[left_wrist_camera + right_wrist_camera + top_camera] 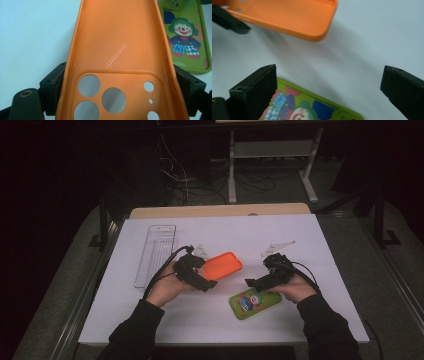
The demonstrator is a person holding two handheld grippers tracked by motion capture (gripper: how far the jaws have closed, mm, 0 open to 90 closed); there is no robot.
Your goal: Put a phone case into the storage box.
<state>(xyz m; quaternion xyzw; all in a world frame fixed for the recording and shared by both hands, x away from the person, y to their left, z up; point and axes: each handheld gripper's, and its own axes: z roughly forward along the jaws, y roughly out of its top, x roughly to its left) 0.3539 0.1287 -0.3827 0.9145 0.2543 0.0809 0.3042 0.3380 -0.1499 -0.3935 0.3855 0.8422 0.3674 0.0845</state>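
Left tool (209,281): clamped across orange phone case (117,57) at its camera-hole end, held tilted above white table (300,235). Right tool (328,87): jaws wide apart, gripping nothing, hovering over green clown-print case (255,302) lying flat on table, just beside orange one.

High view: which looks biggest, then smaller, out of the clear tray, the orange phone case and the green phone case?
1. clear tray, the longest.
2. and 3. green phone case and orange phone case look alike; the orange one is partly hidden by the left gripper.
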